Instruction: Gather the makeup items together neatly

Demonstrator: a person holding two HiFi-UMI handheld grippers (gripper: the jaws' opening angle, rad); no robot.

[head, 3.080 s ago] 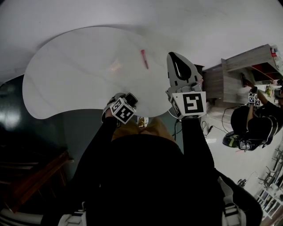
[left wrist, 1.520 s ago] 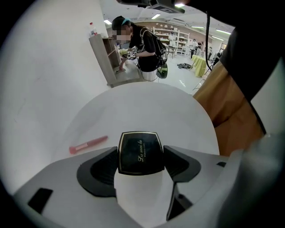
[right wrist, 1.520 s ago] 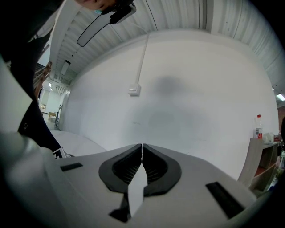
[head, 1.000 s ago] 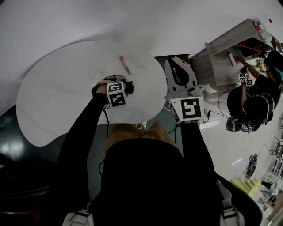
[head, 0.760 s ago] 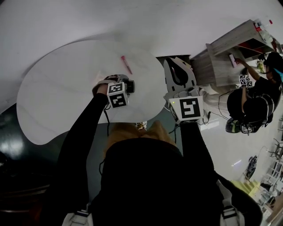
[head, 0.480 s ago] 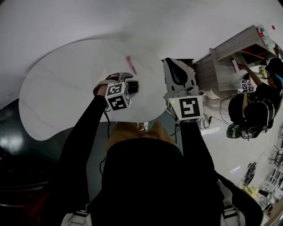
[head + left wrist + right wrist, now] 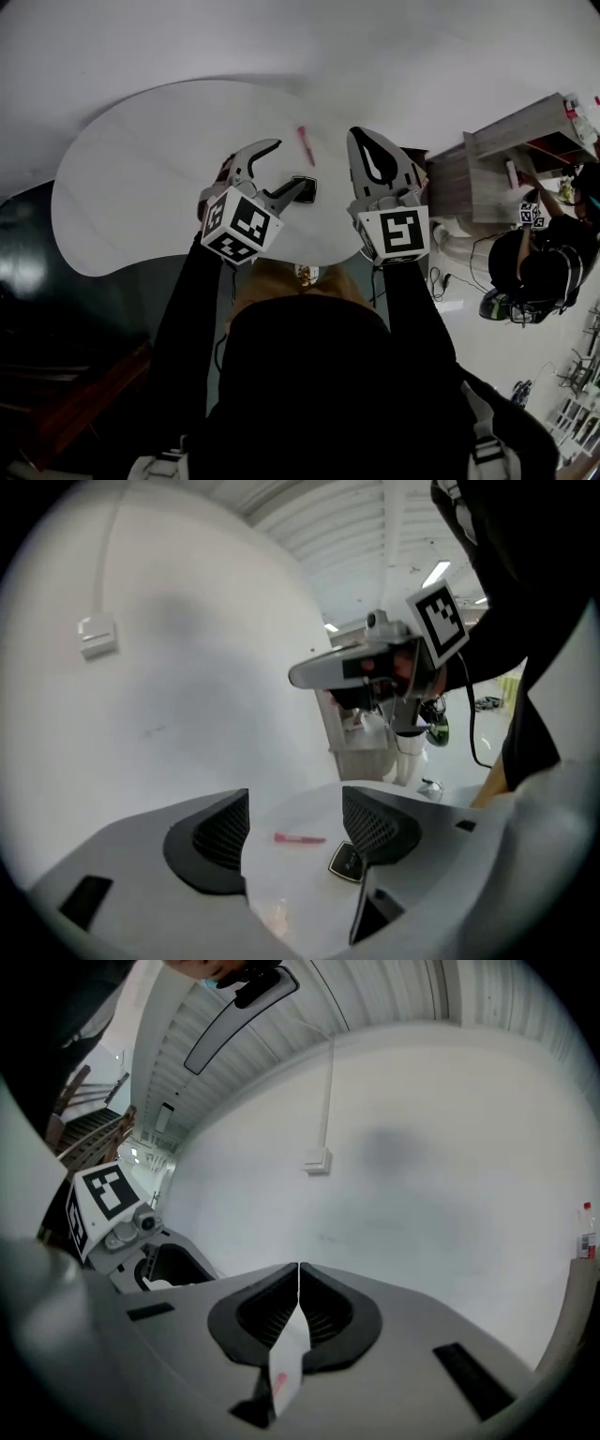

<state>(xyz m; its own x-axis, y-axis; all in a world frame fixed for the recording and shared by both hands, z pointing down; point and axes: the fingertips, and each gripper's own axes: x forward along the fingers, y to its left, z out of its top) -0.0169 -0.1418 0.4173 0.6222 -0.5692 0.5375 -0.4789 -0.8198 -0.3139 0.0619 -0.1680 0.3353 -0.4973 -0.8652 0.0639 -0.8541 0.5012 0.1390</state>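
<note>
Surface: a white rounded table (image 7: 141, 178) is seen under both grippers.
Room: a white wall (image 7: 375, 47) is seen ahead, and a wooden shelf (image 7: 506, 150) to the right of the right gripper.
Left gripper (image 7: 289, 167): held over the table, jaws spread, nothing between them.
Pink stick (image 7: 306, 145): laid on the table just ahead of the left gripper.
Black compact (image 7: 304, 190): laid just beside its right jaw.
Right gripper (image 7: 361, 136): jaws pressed together, nothing held.

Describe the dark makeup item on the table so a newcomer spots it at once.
Start at the white rounded table and find the open left gripper over it. Beside that gripper a small black square compact lies flat. Its only neighbour is a slim pink stick, so dark colour and square shape mark it.
</note>
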